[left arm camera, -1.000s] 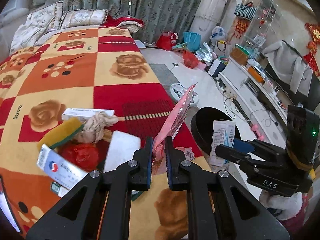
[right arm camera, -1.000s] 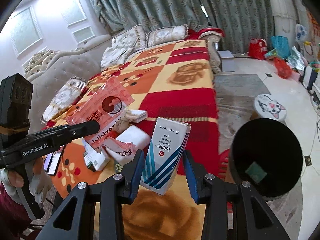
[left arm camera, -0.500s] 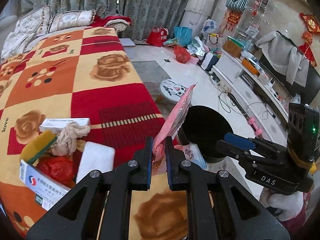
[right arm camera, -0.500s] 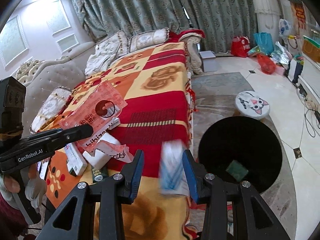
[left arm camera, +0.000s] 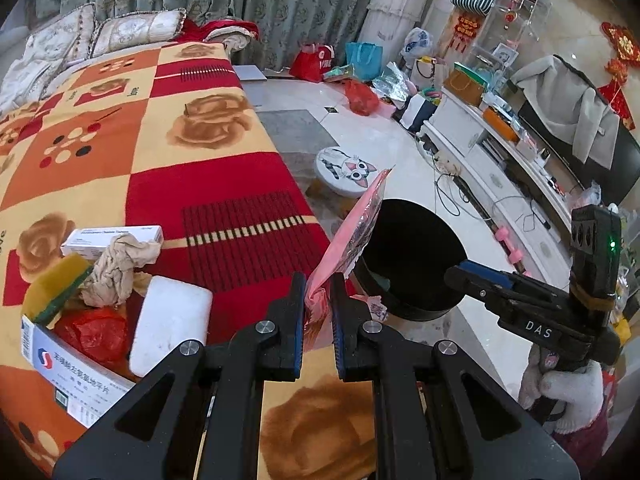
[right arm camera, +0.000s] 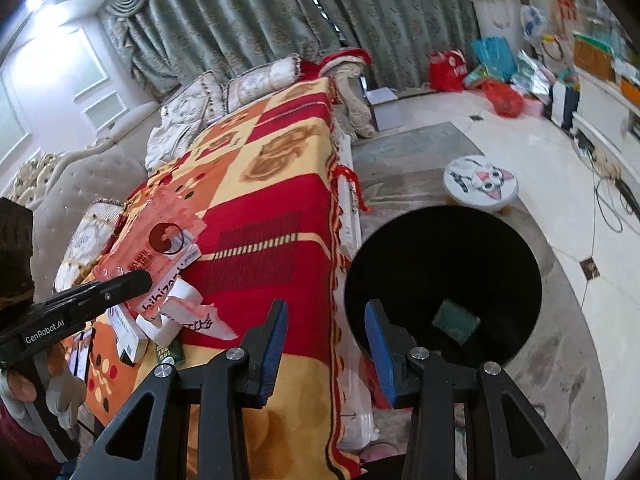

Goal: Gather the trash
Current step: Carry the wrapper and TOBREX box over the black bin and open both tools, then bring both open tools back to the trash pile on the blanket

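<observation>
A checkered blanket (left arm camera: 192, 128) is covering the bed, a black bin (right arm camera: 442, 284) standing beside it on the floor. A pink wrapper (left arm camera: 352, 236) is being pinched by the left gripper (left arm camera: 318, 312); the right gripper (right arm camera: 326, 344) is being held spread above the bin's edge

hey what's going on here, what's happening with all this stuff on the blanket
Someone with a handheld gripper in each hand is clearing trash off a checked blanket into a black bin on the floor beside it. The left gripper is shut on a pink plastic wrapper, held up near the bin. The right gripper is open and holds nothing, poised by the bin's rim. A small pile is left on the blanket: a white foam block, a yellow sponge, a crumpled cloth, a red bag and medicine boxes.
</observation>
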Demonstrator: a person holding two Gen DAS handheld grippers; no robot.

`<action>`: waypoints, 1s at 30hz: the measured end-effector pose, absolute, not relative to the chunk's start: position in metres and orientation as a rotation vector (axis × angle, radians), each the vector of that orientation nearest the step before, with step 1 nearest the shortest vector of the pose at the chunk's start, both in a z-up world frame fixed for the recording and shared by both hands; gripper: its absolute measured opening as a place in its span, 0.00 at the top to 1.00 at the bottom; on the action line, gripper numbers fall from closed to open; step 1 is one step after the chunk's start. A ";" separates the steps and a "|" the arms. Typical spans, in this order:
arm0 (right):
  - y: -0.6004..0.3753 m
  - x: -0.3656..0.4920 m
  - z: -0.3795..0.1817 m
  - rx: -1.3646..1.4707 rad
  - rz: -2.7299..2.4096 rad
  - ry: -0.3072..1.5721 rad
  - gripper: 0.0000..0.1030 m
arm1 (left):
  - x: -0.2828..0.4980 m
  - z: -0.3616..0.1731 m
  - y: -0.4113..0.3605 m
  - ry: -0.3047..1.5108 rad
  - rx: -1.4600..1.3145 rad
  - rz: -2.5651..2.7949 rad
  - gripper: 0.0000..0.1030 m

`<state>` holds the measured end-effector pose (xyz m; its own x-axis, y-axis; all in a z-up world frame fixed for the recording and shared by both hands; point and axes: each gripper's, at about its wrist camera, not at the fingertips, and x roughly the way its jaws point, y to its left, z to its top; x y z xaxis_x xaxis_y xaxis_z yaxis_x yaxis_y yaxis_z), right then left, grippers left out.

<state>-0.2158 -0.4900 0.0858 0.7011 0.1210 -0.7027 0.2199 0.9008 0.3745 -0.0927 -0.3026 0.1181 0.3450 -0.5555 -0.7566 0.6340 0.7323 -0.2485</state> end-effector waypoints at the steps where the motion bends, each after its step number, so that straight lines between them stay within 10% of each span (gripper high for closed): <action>1: -0.492 -0.217 0.085 0.459 -0.065 0.799 0.60 | -0.093 0.118 -0.305 0.946 0.089 -0.781 0.91; 25: -0.549 -0.241 0.069 0.541 -0.180 0.817 0.39 | -0.091 0.088 -0.425 1.038 0.042 -0.955 0.89; 30: -0.558 -0.247 0.069 0.553 -0.205 0.812 0.36 | -0.092 0.084 -0.441 1.040 0.001 -0.997 0.40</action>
<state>-0.2472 -0.5578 0.0687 0.6780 0.0337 -0.7343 0.3787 0.8401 0.3882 -0.0918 -0.4406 0.0837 0.1291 -0.6860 -0.7160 0.6865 0.5829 -0.4347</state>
